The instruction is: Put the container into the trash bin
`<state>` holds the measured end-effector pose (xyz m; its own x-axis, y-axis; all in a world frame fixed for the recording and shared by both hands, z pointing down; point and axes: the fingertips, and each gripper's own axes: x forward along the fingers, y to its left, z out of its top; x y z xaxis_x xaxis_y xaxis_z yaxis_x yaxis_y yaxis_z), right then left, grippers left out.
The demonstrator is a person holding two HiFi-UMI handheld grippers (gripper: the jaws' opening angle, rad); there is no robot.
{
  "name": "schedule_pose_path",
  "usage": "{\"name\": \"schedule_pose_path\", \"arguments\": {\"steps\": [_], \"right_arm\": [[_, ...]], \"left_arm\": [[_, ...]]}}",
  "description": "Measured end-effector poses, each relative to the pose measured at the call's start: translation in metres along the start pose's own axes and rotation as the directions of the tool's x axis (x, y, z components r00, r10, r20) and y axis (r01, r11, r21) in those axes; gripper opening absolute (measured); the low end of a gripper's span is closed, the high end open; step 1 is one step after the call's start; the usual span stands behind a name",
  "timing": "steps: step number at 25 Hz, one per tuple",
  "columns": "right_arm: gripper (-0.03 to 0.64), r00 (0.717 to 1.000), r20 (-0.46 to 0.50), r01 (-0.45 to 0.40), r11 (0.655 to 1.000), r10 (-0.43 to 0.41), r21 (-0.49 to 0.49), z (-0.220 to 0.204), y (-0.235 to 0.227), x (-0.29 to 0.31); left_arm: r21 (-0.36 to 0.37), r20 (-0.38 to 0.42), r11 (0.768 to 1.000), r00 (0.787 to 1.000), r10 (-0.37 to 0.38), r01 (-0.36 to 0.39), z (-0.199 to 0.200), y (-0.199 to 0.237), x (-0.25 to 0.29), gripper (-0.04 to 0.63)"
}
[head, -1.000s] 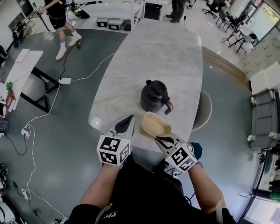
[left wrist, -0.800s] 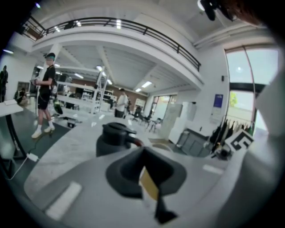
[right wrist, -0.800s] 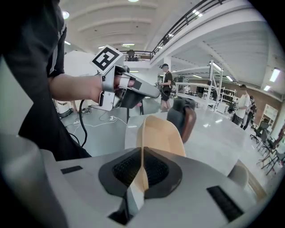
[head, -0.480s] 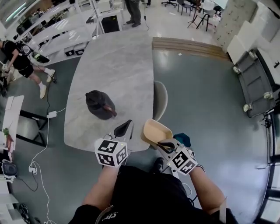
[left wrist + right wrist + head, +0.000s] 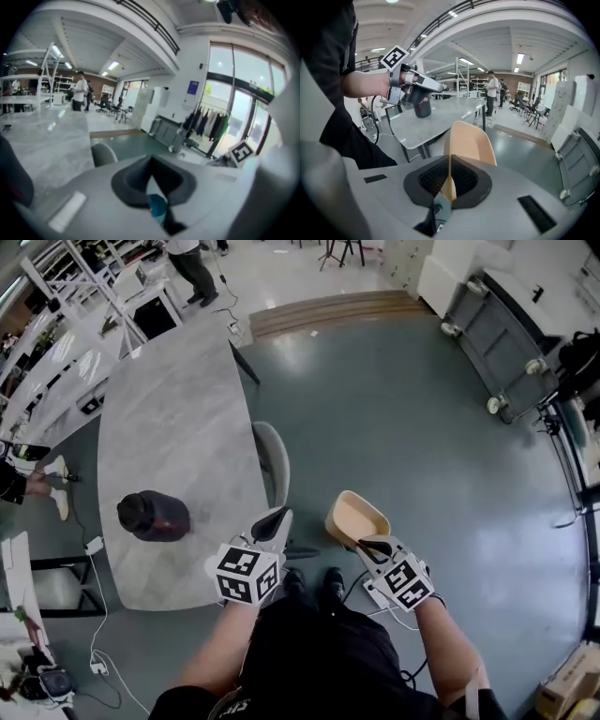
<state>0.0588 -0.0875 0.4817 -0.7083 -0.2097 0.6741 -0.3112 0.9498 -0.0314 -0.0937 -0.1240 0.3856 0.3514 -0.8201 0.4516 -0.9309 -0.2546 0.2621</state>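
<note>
The container (image 5: pixel 356 518) is a shallow tan tray, held out over the grey floor in front of me. My right gripper (image 5: pixel 361 542) is shut on its near rim. In the right gripper view the container (image 5: pixel 468 140) stands on edge between the black pads, with the right gripper (image 5: pixel 449 180) pinching its thin wall. My left gripper (image 5: pixel 274 519) is shut with nothing in it, level with the right one and just off the table's corner. The left gripper (image 5: pixel 151 176) shows its pads meeting, and the right gripper view catches the left gripper (image 5: pixel 419 89) from the side. No trash bin is in view.
A long marble table (image 5: pixel 169 427) lies to the left with a black jug (image 5: pixel 153 517) on it. A pale chair (image 5: pixel 274 456) is tucked at its side. A grey wheeled cart (image 5: pixel 506 324) stands far right. A cable (image 5: pixel 94 634) trails on the floor.
The view has swung right, away from the table. Both grippers have left the tabletop and now hang over the open floor; the right one still holds the container.
</note>
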Motion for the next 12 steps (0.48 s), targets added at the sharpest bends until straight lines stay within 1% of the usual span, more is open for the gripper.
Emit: {"name": "schedule_pose_path", "arguments": {"steps": [3, 6, 9, 12], "right_arm": [[0.012, 0.999, -0.020, 0.027, 0.996, -0.025, 0.089, -0.029, -0.022, 0.003], [0.012, 0.997, -0.058, 0.052, 0.987, -0.044, 0.151, -0.066, -0.037, 0.017], [0.012, 0.993, -0.097, 0.084, 0.974, -0.065, 0.208, -0.101, -0.051, 0.036], [0.012, 0.990, -0.125, 0.102, 0.955, -0.069, 0.278, -0.136, -0.056, 0.049]], "left_arm": [[-0.001, -0.036, 0.998, 0.997, -0.064, 0.064, -0.006, -0.014, 0.037, 0.008], [-0.017, -0.086, 0.992, 0.988, -0.125, 0.124, -0.029, -0.026, 0.072, 0.008], [-0.025, -0.140, 0.990, 0.980, -0.138, 0.136, -0.056, -0.028, 0.104, 0.008], [-0.041, -0.174, 0.988, 0.973, -0.154, 0.149, -0.082, -0.037, 0.130, 0.008]]}}
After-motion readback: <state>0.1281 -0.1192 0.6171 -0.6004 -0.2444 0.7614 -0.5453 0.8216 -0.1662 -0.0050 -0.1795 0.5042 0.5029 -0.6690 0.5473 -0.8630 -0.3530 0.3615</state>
